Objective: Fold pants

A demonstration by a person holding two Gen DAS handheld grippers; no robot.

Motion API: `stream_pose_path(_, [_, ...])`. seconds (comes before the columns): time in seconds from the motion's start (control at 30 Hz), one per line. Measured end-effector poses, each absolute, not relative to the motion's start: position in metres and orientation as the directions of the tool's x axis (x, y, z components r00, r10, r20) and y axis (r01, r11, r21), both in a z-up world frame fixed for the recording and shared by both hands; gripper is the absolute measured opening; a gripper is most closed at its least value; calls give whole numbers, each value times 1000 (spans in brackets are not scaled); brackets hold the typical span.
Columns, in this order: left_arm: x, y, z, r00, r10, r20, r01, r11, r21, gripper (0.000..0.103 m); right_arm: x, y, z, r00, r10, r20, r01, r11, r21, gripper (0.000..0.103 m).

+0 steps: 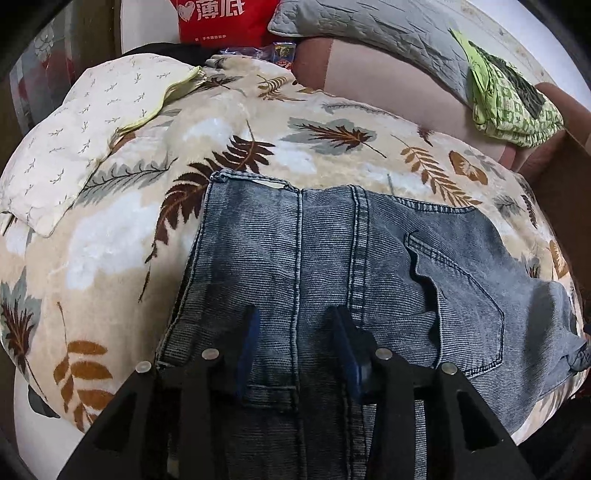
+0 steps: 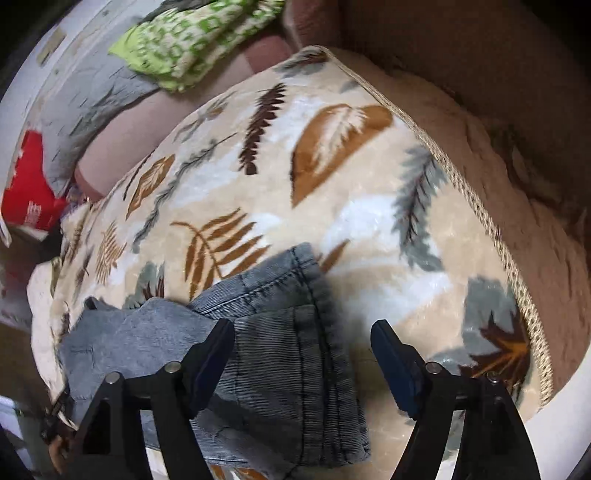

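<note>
Grey-blue denim pants (image 1: 332,258) lie folded on a leaf-print blanket (image 1: 240,147). In the left wrist view the back pocket (image 1: 461,295) faces up at the right. My left gripper (image 1: 295,317) sits low over the pants, its jaws partly open with denim between them, not clamped. In the right wrist view a hemmed end of the pants (image 2: 280,332) lies on the blanket (image 2: 332,166). My right gripper (image 2: 303,332) is wide open above that end, the left fingertip (image 2: 218,339) over the denim, the right fingertip (image 2: 388,347) over the blanket.
A cream quilted pad (image 1: 81,129) lies at the blanket's far left. A grey pillow (image 1: 369,29), a green patterned cloth (image 1: 509,99) and a red bag (image 1: 221,18) sit at the back. The blanket's trimmed edge (image 2: 480,221) drops to a brown surface.
</note>
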State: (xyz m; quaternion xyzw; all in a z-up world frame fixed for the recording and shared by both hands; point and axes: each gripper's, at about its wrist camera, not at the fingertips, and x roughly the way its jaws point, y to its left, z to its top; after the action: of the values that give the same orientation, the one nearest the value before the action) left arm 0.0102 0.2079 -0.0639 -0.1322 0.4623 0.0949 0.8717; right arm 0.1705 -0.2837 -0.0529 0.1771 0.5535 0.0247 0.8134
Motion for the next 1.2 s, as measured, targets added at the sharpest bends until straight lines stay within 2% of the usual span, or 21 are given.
stream_pose_path(0.13, [9,208,-64,558,38,-829,-291,944,-153,43,178,-272,-52,388,262,-883,118,937,329,74])
stream_pose_path(0.2, [9,209,-64,560,33,-828,-291,943,-160,43,183,-262,-58,347,251,-904,96,949,300,61])
stream_pose_path(0.33, [9,210,-64,564,27,-825,-289,943,-167,43,193,-254,-78,271,183,-945,99,971,217,44])
stream_pose_path(0.37, [9,210,-64,565,26,-825,-289,942,-168,43,193,-252,-76,273,174,-946,87,975,205,22])
stream_pose_path(0.47, [9,211,-65,566,27,-824,-292,941,-170,44,190,-243,-60,309,132,-942,26,989,147,21])
stream_pose_path(0.63, [10,211,-65,569,26,-822,-291,941,-171,45,197,-236,-18,441,23,-897,4,1000,28,20])
stream_pose_path(0.7, [10,211,-66,569,29,-822,-294,941,-170,45,204,-238,-24,441,22,-897,18,999,33,21])
stream_pose_path(0.77, [10,211,-65,569,33,-821,-297,940,-168,46,213,-239,-48,439,-39,-898,24,999,-32,24])
stream_pose_path(0.8, [10,211,-65,571,33,-820,-295,941,-167,46,217,-244,-65,395,-16,-919,20,1000,-9,36])
stream_pose_path(0.83, [10,211,-65,572,31,-819,-293,941,-169,46,218,-250,-81,315,13,-949,50,998,31,41])
stream_pose_path(0.9, [9,212,-66,575,27,-818,-291,941,-174,46,203,-260,-74,377,48,-925,108,990,96,64])
stream_pose_path(1.0, [10,211,-66,574,33,-818,-298,939,-171,47,169,-275,-42,467,53,-883,170,974,148,68])
stream_pose_path(1.13, [11,211,-66,575,35,-817,-300,939,-171,48,110,-297,-26,469,277,-839,215,885,413,70])
stream_pose_path(1.2, [11,212,-66,576,29,-817,-300,937,-178,48,96,-297,-36,427,308,-850,238,869,435,70])
